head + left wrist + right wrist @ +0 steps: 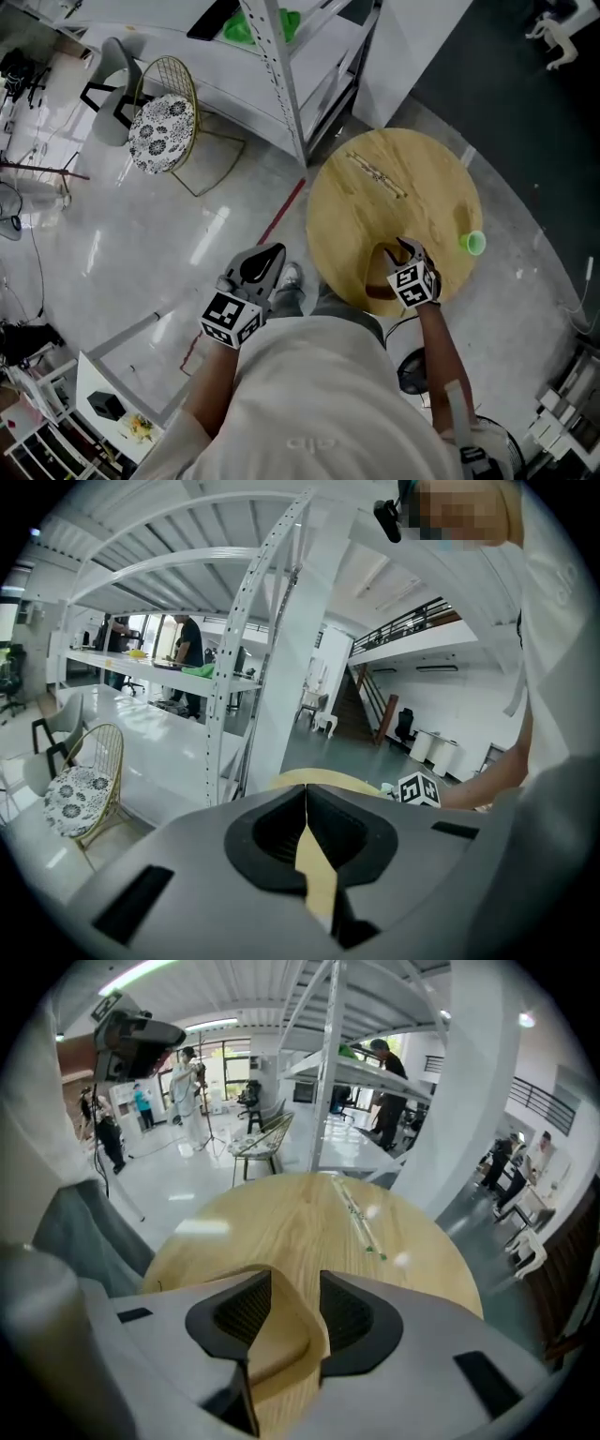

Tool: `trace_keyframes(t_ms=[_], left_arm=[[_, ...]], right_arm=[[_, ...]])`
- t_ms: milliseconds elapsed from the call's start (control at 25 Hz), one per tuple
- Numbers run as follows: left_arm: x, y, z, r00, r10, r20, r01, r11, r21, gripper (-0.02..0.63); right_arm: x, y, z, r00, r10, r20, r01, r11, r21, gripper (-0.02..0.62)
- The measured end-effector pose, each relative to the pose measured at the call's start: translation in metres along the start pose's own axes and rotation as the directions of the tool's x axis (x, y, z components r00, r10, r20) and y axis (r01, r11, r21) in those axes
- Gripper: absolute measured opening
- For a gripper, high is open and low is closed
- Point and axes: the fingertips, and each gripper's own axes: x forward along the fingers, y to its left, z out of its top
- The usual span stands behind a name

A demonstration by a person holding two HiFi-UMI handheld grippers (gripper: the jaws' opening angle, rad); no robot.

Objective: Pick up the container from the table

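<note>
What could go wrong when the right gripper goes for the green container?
The green container stands at the edge of the table, so a nudge may tip it onto the floor. The right gripper, open and empty, points at the table's middle. Its view misses the container, so it may close on nothing.

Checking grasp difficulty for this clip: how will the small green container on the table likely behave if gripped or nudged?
The green container looks small and open-topped, so probably light and easily tipped. Its round outline suggests it may roll if knocked over. It sits close to the table rim, so a nudge could push it off.
</note>
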Motion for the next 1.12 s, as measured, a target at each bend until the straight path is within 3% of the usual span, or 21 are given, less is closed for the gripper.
trace_keyframes(t_ms=[280, 520, 840, 1120], left_arm=[[-0.01, 0.005, -0.013, 0.995, 0.099, -0.014, -0.099, 0.994, -0.04, 0.017], [-0.027, 0.008, -0.024, 0.987, 0.158, -0.02, -0.159, 0.985, -0.068, 0.017], [-0.046, 0.022, -0.027, 0.976, 0.218, -0.001, -0.217, 0.972, -0.095, 0.017], [-0.065, 0.035, -0.019, 0.968, 0.249, 0.044, -0.244, 0.965, -0.097, 0.017]], right_arm=[[0.036, 0.003, -0.021, 0.992, 0.072, -0.107, -0.088, 0.983, -0.161, 0.176], [0.051, 0.008, -0.025, 0.982, 0.111, -0.156, -0.143, 0.966, -0.215, 0.104], [0.053, 0.006, 0.013, 0.987, 0.117, -0.109, -0.139, 0.965, -0.224, 0.051], [0.042, 0.003, 0.063, 0.997, 0.063, -0.045, -0.072, 0.964, -0.257, 0.038]])
